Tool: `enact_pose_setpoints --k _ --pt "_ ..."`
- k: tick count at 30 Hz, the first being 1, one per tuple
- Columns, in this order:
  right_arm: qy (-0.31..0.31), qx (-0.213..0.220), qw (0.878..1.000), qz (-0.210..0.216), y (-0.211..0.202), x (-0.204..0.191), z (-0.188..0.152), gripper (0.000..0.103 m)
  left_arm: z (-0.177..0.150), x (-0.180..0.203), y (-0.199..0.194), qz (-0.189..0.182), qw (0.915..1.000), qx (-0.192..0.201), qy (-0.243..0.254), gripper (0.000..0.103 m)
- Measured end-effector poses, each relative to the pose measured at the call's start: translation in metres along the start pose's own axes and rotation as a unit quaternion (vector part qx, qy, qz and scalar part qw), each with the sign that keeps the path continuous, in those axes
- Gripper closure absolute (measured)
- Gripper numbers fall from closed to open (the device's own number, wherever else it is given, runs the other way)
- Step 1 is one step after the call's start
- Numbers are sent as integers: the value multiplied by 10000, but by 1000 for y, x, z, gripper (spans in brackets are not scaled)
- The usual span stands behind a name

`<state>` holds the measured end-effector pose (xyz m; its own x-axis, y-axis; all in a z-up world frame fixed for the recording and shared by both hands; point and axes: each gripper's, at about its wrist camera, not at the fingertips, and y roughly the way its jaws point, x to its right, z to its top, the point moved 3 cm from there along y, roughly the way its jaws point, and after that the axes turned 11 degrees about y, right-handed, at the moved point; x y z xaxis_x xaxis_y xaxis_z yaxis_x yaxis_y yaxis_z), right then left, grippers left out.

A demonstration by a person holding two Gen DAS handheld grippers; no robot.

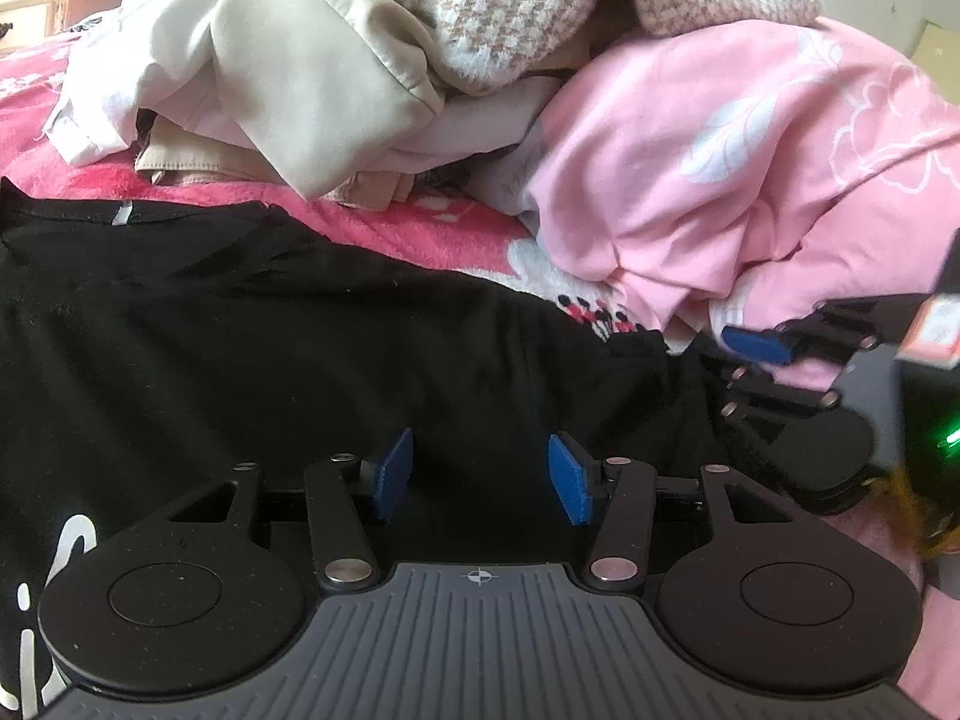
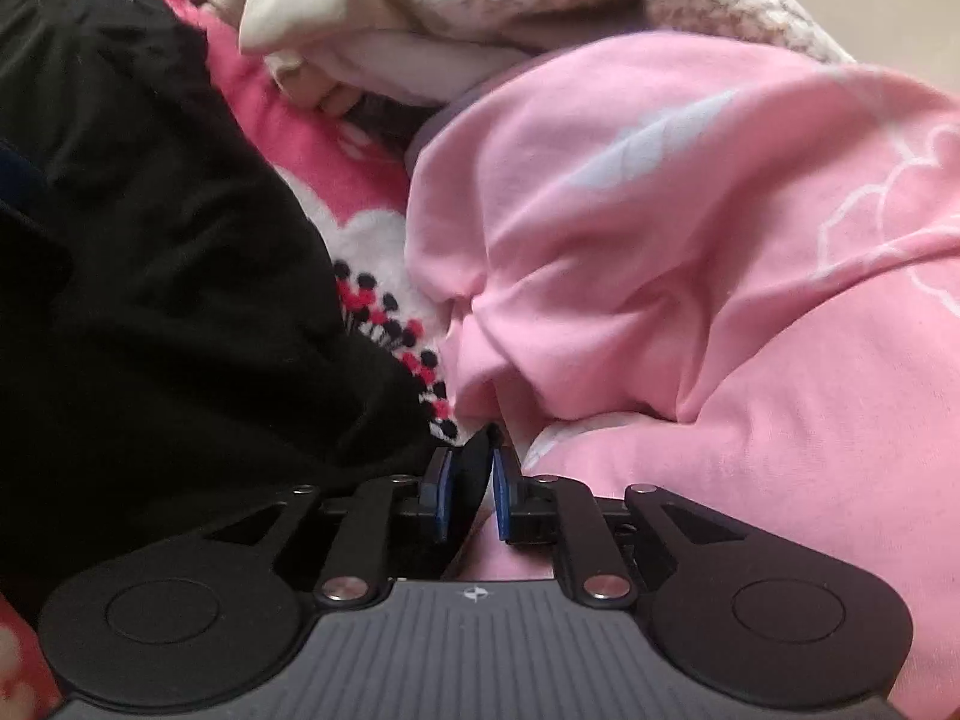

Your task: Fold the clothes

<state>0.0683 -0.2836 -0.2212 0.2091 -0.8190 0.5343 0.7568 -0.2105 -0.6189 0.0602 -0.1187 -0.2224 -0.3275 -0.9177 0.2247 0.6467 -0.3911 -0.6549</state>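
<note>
Around the work, a heap of pale clothes (image 1: 312, 78) with a houndstooth knit (image 1: 510, 6) on top sits at the far side of the bed, and a rumpled pink duvet (image 1: 750, 168) bulges up on the right, crowding the corner where the right tool works. A pink fleece blanket (image 1: 432, 228) covers the bed under everything. Lying flat on it is the black shirt (image 1: 270, 330), spread from the left across to the duvet's foot. The left tool (image 1: 480, 477) hovers above the shirt's near part with its jaws apart and nothing between them. The right tool (image 2: 469, 483) is nearly closed, pinching a fold of the shirt's black edge beside the duvet.
</note>
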Motion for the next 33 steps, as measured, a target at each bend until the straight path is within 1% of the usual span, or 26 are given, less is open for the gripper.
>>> enact_pose_setpoints --k 3,5,6,7,8,9,11,13,14,15,16,17,18,19,21,23,25,27,28,29,30,33 --pt "458 363 9980 220 -23 18 13 89 3 3 -4 78 9999 81 131 53" --pt "643 663 9951 349 -38 27 20 89 5 8 -8 137 9993 178 289 53" --pt "712 782 9936 402 -42 33 24 90 6 14 -11 106 9989 226 390 53" --pt "767 881 9923 402 -44 40 29 91 8 20 -13 71 9984 274 492 53" --pt "860 928 9913 375 -44 48 31 95 9 26 -15 37 9977 323 594 53" --pt "1012 911 9897 432 -44 56 32 96 10 34 -17 -73 9969 352 706 53" --pt "1241 825 9865 677 -44 66 33 97 8 60 -14 -479 9926 324 1066 53" --pt "1354 791 9838 873 -46 71 35 97 5 88 -10 -819 9850 283 1491 53" --pt "1392 790 9826 938 -47 72 34 97 2 102 -7 -950 9799 257 1738 56" --pt "1426 791 9816 997 -48 74 34 97 -2 114 -2 -1066 9753 217 1924 66" --pt "1470 782 9802 1076 -50 75 34 97 -5 126 3 -1179 9703 177 2107 68" --pt "1516 770 9786 1159 -51 77 34 97 -10 133 8 -1250 9685 102 2151 73" --pt "1591 756 9759 1285 -52 79 35 97 -13 138 13 -1278 9685 26 2136 78" --pt "1687 734 9729 1402 -54 82 35 97 -16 141 18 -1304 9686 -50 2118 80" --pt "1843 692 9673 1599 -54 86 36 96 -23 148 26 -1358 9684 -185 2082 81" --pt "1837 663 9640 1804 -54 84 38 93 -28 154 31 -1350 9674 -263 2128 81" --pt "1722 614 9620 2028 -54 79 38 93 -32 158 34 -1204 9669 -264 2235 81" --pt "1631 416 9596 2255 -50 70 38 93 -33 158 35 -1128 9694 -215 2168 82" --pt "1585 310 9581 2367 -47 65 37 93 -34 157 35 -1041 9716 -171 2120 86" --pt "1540 205 9562 2479 -45 60 37 93 -35 157 34 -951 9736 -125 2073 96" --pt "1489 109 9557 2537 -42 54 37 93 -36 156 34 -907 9750 -74 2029 100" --pt "1291 -190 9561 2625 -31 33 36 93 -38 154 33 -892 9786 14 1856 102"
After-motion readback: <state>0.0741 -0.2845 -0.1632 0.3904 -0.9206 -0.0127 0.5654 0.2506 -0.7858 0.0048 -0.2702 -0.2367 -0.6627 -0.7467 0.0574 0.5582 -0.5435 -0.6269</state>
